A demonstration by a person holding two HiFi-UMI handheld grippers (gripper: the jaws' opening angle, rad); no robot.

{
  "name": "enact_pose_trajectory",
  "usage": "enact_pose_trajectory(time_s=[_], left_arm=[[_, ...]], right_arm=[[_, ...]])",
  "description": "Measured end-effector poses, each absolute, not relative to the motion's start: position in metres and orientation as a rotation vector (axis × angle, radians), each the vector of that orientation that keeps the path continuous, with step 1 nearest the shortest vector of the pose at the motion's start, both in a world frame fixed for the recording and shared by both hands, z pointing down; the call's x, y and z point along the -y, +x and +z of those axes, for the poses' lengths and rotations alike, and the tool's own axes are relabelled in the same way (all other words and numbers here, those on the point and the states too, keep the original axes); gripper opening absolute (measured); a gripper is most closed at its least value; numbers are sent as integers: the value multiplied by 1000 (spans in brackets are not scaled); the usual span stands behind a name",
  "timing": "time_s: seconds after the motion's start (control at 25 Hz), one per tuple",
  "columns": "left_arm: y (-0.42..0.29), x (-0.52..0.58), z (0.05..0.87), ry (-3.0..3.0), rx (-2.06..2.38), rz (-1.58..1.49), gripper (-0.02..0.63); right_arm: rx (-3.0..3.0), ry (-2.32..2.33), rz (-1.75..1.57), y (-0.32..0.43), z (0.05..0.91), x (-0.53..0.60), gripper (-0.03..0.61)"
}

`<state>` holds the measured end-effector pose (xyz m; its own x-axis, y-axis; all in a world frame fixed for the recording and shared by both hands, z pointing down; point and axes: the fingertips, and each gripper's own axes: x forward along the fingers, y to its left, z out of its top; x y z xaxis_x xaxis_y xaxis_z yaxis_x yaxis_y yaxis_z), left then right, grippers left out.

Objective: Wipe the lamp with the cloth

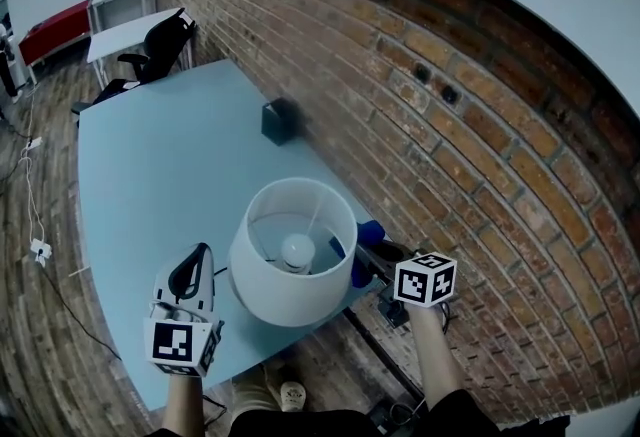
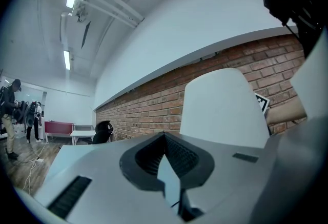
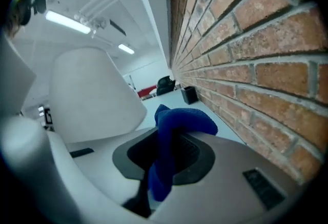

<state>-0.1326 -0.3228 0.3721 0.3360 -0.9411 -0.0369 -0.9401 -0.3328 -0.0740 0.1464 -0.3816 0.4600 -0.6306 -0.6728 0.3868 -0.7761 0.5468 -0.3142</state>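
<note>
Because the lamp (image 1: 290,270) stands at lower centre near the table (image 1: 150,165) edge, a hard wipe could tip it. Its open shade holds a bulb (image 1: 297,247). Just right of it, the right gripper (image 3: 164,161) pinches the blue cloth (image 3: 184,120). The left gripper (image 2: 165,159) is closed and empty. At upper centre is a black box (image 1: 279,121), contents unseen.

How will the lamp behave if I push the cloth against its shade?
The lamp probably tips easily: its broad shade stands by the table edge. The shade looks thin, likely denting. The cloth droops, so it should give.
</note>
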Motion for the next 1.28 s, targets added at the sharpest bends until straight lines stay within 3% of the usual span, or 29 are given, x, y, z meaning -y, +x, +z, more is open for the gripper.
enact_pose_trajectory(time_s=[0.12,0.24,0.4,0.56,0.76,1.28], left_arm=[[-134,329,364,-2501,-1739,-4,9],[-133,339,349,-2495,-1694,14,9],[-138,350,335,-2484,-1710,-24,9],[-138,361,330,-2475,-1682,3,9],[-138,373,329,-2497,-1671,6,9],[-139,396,363,-2571,-1619,-32,9]], right_arm=[[2518,1215,608,153,449,397,61],[2755,1105,582,137,375,417,61],[3096,600,614,95,269,414,61],[3201,40,681,69,214,403,61],[3059,-239,694,44,231,407,61],[2925,-294,1004,21,332,442,61]])
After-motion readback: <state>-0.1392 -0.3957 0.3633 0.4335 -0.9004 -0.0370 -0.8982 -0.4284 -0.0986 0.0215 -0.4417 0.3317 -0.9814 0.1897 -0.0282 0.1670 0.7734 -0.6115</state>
